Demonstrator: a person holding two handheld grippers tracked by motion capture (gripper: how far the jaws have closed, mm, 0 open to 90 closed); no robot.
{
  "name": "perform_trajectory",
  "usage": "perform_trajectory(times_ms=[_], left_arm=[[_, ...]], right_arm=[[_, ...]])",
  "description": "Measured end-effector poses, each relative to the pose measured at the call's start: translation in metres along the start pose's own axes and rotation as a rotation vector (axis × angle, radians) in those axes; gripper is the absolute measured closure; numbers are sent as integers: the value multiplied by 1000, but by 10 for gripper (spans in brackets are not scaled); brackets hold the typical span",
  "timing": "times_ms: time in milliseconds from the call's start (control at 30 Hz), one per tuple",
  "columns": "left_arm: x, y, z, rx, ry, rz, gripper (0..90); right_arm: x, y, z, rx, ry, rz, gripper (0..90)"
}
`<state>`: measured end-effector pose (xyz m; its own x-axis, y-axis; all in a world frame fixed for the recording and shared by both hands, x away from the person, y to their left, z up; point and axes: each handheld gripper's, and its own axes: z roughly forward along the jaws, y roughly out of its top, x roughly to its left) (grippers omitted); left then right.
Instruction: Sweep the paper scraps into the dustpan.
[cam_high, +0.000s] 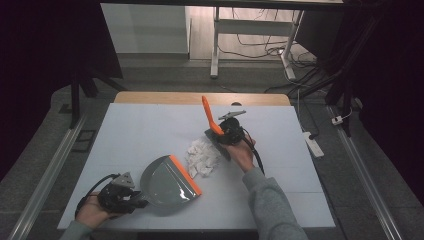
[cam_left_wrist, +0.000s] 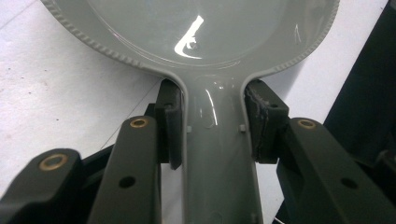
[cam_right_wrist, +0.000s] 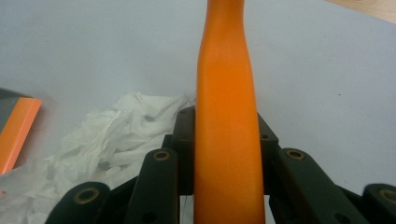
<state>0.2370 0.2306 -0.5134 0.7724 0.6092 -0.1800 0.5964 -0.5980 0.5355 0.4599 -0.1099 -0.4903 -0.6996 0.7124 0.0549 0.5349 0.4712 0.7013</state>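
glossy grey plastic dustpan (cam_left_wrist: 205, 42), smooth orange plastic brush handle (cam_right_wrist: 226, 121), crumpled white paper (cam_high: 202, 156)

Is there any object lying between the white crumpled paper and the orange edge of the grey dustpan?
Nothing visible does: the white crumpled paper lies right beside the grey plastic dustpan's orange edge.

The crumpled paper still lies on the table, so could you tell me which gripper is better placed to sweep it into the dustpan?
Right. The right gripper clamps the orange brush right beside the crumpled paper; the left gripper only steadies the dustpan.
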Motion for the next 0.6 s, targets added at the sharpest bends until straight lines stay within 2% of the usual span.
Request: perform_trajectory(times_ms=[367,600], left_arm=[[2,2,4,8,-9,-15,612],[3,4,6,9,-13,-21,612]], right_arm=[[12,1,11,33,12,-23,712],[17,1,14,34,41,-22,713]])
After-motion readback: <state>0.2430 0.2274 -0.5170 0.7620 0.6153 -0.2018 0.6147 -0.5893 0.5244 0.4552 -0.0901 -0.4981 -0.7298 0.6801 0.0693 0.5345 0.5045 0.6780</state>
